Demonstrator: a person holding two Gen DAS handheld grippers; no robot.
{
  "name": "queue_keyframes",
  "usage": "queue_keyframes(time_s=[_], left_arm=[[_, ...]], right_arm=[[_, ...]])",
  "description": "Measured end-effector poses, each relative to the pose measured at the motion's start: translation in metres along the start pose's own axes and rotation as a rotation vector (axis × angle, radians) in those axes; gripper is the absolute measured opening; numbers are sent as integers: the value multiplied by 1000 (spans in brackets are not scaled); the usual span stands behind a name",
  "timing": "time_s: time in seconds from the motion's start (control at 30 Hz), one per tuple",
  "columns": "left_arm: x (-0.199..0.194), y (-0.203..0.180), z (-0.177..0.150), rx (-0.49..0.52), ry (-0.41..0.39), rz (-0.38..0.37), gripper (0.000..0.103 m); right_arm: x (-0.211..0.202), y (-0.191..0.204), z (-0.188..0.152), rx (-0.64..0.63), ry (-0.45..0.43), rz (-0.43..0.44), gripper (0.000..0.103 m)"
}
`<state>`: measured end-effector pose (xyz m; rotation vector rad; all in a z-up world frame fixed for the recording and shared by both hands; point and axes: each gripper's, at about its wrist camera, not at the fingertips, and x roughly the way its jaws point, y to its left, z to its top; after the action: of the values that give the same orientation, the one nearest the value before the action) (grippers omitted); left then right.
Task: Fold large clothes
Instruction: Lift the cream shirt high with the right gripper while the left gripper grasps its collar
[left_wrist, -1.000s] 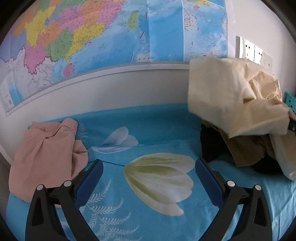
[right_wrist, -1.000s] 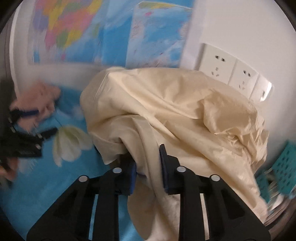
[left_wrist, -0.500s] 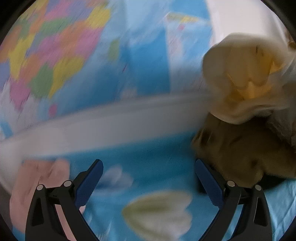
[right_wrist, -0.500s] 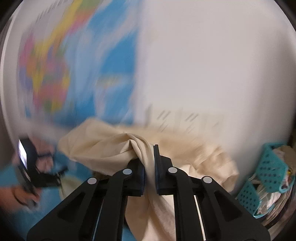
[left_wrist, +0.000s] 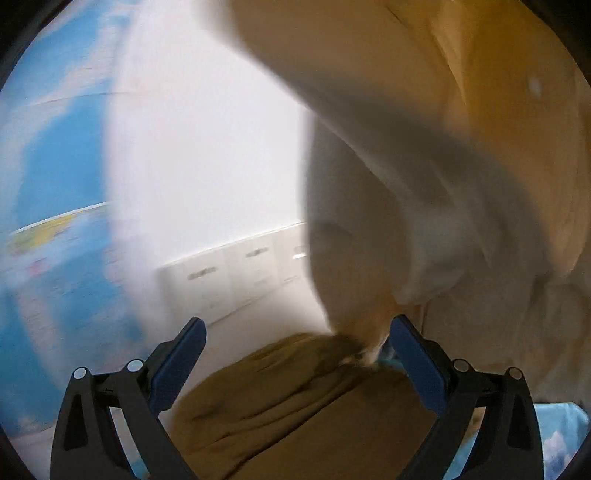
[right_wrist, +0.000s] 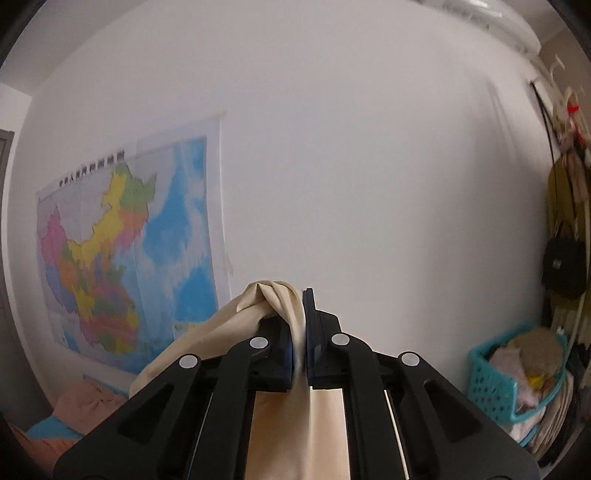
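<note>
My right gripper (right_wrist: 303, 332) is shut on a bunched fold of a large cream garment (right_wrist: 273, 299), held high and pointing at the white wall. The cloth hangs down below the fingers. In the left wrist view the same cream garment (left_wrist: 424, 166) fills the upper right and hangs down to just inside the right finger. My left gripper (left_wrist: 297, 345) is open and empty, right above an olive-brown garment (left_wrist: 295, 402) that lies on the bed.
A wall map (right_wrist: 122, 251) hangs at the left. A pink garment (right_wrist: 85, 402) lies on the blue bedsheet (right_wrist: 40, 430) at lower left. A teal basket (right_wrist: 517, 373) full of clothes stands at the right. Wall sockets (left_wrist: 229, 273) show behind the left gripper.
My right gripper has lifted the cream garment high, tilting up toward the wall. My left gripper has swung right, from the flowered sheet to over the brown garment under the hanging cloth.
</note>
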<state>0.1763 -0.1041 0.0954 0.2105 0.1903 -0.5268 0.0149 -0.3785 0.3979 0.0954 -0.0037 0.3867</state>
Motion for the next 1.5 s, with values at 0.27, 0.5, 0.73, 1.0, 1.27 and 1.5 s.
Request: queue_keyframes(time_s=[0.27, 0.5, 0.73, 1.0, 1.27, 1.5], left_arm=[[42, -50, 63, -15, -92, -265, 27], [10, -65, 99, -45, -142, -211, 9], [-123, -53, 150, -61, -281, -97, 8], [-283, -46, 167, -51, -325, 125, 8], [-451, -88, 149, 26, -322, 402, 9], [-447, -120, 136, 72, -182, 624, 9]], right_arm=[[-29, -15, 18, -13, -33, 13, 5], [-77, -29, 36, 8, -77, -42, 5], [-151, 24, 76, -61, -149, -2, 5], [-218, 93, 87, -89, -198, 111, 5], [-238, 105, 60, 47, -183, 385, 5], [-123, 107, -1, 221, 35, 566, 5]])
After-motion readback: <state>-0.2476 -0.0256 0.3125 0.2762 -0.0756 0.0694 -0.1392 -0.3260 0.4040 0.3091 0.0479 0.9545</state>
